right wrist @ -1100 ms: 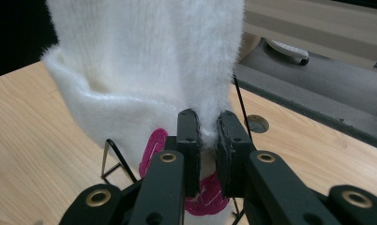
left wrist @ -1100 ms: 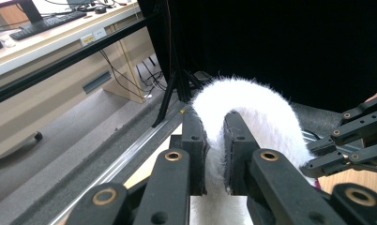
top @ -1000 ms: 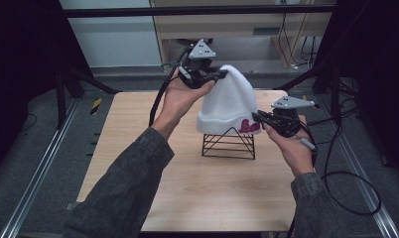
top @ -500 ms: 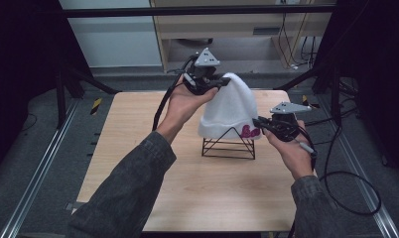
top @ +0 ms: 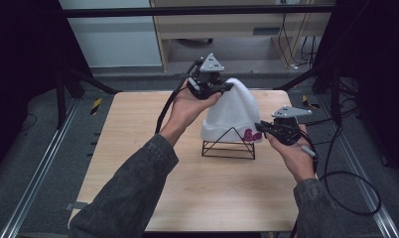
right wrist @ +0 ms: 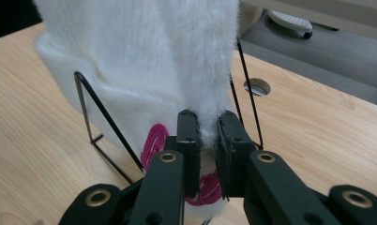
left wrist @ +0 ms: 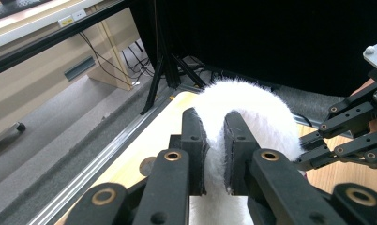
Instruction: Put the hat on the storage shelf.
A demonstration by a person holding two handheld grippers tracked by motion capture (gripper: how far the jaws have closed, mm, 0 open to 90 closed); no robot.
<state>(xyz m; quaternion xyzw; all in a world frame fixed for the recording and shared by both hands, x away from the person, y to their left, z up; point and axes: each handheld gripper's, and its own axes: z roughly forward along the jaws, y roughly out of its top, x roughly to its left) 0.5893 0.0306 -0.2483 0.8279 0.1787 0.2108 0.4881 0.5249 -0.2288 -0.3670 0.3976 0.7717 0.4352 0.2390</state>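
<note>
A white fuzzy knit hat (top: 232,114) with a pink patch (top: 250,134) on its brim hangs over a black wire stand (top: 228,148) at the table's middle. My left gripper (top: 226,87) is shut on the hat's top and holds it up; the pinched white fabric (left wrist: 214,159) sits between its jaws. My right gripper (top: 261,127) is shut on the hat's lower right brim, next to the pink patch (right wrist: 154,141). The hat (right wrist: 144,61) drapes across the stand's wires (right wrist: 107,126). The right gripper also appears in the left gripper view (left wrist: 313,150).
The wooden table (top: 138,148) has bare room to the left and in front of the stand. A round cable hole (right wrist: 257,86) lies beyond the stand. Black cables (top: 346,173) trail off the table's right side. A wooden bench (top: 227,29) stands behind the table.
My left gripper has lifted the hat's top up and a little away from me. The hat now stands taller over the stand. My right gripper has stayed at the brim.
</note>
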